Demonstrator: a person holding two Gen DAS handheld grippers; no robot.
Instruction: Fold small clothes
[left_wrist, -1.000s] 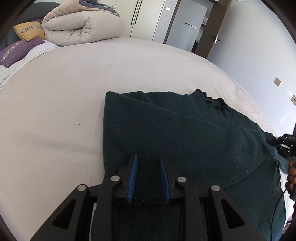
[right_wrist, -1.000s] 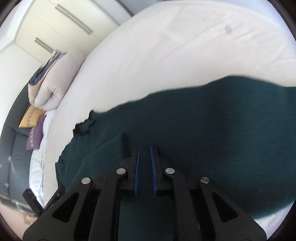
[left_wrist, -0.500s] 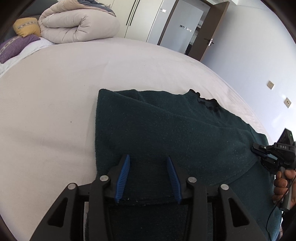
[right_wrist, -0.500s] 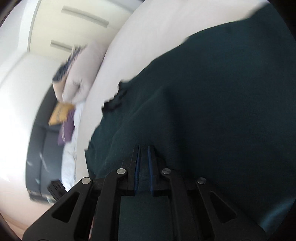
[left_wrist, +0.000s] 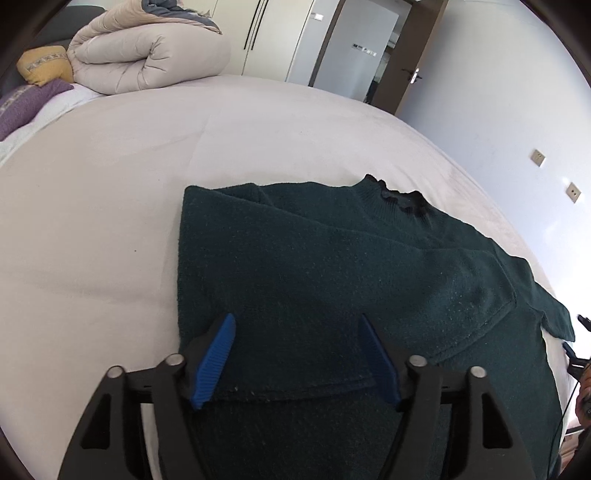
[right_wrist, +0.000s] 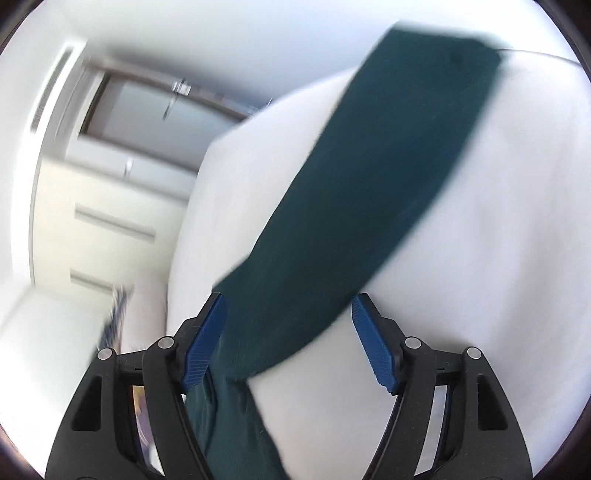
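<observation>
A dark green knitted sweater (left_wrist: 332, 277) lies on the white bed (left_wrist: 110, 206), its left sleeve folded across the body and its frilled collar (left_wrist: 400, 192) at the far side. My left gripper (left_wrist: 297, 328) is open and empty, its blue pads spread over the sweater's near hem. In the blurred right wrist view my right gripper (right_wrist: 288, 310) is open; a strip of the sweater (right_wrist: 369, 177) runs between its blue fingers (right_wrist: 373, 343) without being clamped. The right gripper shows only at the right edge of the left wrist view.
A rolled beige duvet (left_wrist: 147, 55) with yellow (left_wrist: 44, 66) and purple (left_wrist: 26, 107) pillows lies at the head of the bed. White wardrobes (left_wrist: 280, 33), a brown door (left_wrist: 410, 62) and a wall with sockets (left_wrist: 537, 158) stand beyond.
Both grippers have opened and let go of the sweater. The right gripper has swung away quickly, tilting its view up toward the wardrobes and door. The folded sleeve now lies flat.
</observation>
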